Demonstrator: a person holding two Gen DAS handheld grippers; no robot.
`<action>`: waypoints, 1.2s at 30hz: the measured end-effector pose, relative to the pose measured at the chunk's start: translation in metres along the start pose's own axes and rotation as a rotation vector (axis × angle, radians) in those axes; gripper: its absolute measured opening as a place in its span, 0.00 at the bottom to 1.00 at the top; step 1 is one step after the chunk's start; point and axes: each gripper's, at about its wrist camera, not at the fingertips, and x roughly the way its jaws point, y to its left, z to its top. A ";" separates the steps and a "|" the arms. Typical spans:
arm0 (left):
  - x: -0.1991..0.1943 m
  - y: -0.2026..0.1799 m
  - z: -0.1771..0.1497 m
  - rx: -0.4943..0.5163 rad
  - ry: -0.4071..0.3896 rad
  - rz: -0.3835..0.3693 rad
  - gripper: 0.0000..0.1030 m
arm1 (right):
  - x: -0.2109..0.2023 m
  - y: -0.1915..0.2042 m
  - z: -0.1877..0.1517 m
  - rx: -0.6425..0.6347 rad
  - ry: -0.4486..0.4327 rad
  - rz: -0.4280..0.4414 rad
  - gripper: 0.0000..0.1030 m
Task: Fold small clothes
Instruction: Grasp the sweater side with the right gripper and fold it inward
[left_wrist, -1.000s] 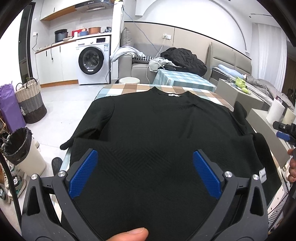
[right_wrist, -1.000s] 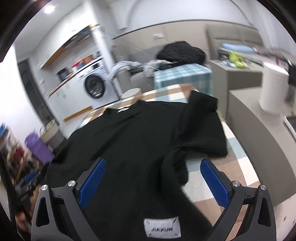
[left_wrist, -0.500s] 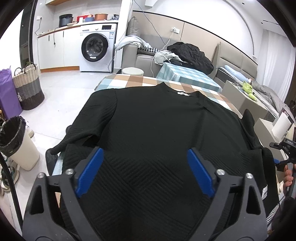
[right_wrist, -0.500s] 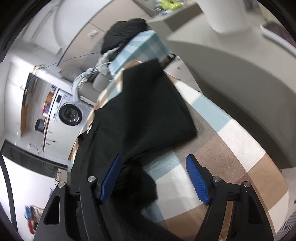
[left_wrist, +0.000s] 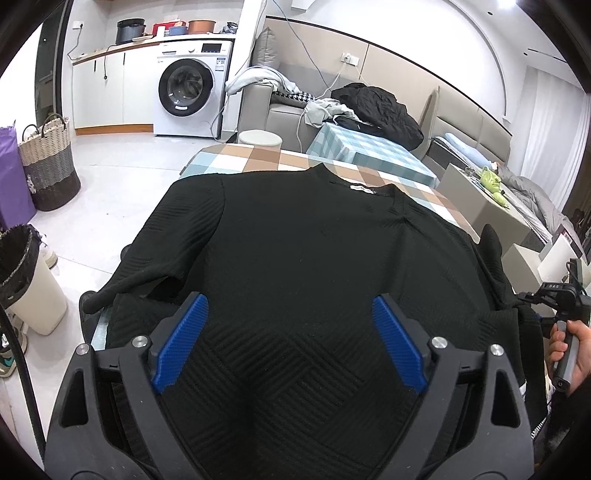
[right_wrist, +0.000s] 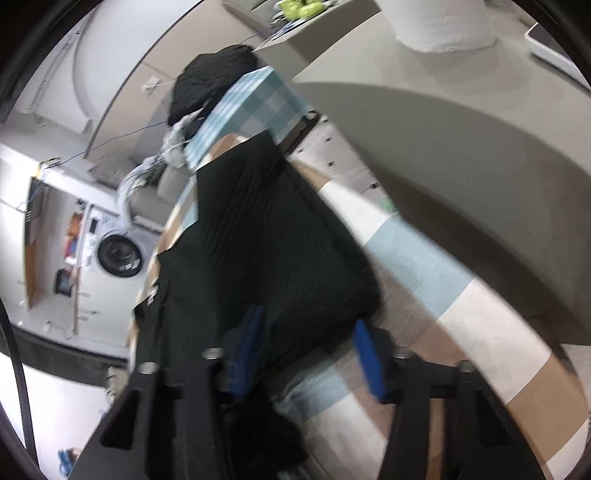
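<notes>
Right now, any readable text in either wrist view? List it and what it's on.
"DAS", roughly, small: black mount above the right hand.
Neck label on the black shirt: too small to read.
Washing machine panel and sticker: too small.
Right wrist view: white marks on the shirt, too blurred.

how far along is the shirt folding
Done: the black shirt lies spread flat on the checked table. In hand: the right gripper, jaws open, is at the right sleeve; the left gripper hovers open above the hem. Left: every fold.
</notes>
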 end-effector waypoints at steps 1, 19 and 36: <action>0.000 0.000 0.001 -0.001 0.001 0.000 0.87 | 0.000 -0.001 0.002 0.006 -0.015 -0.017 0.22; -0.010 0.014 -0.006 0.003 -0.018 -0.002 0.87 | -0.050 0.104 -0.003 -0.365 -0.225 0.141 0.08; -0.019 0.066 0.003 -0.109 -0.023 0.106 0.87 | 0.050 0.152 -0.086 -0.689 0.208 0.021 0.30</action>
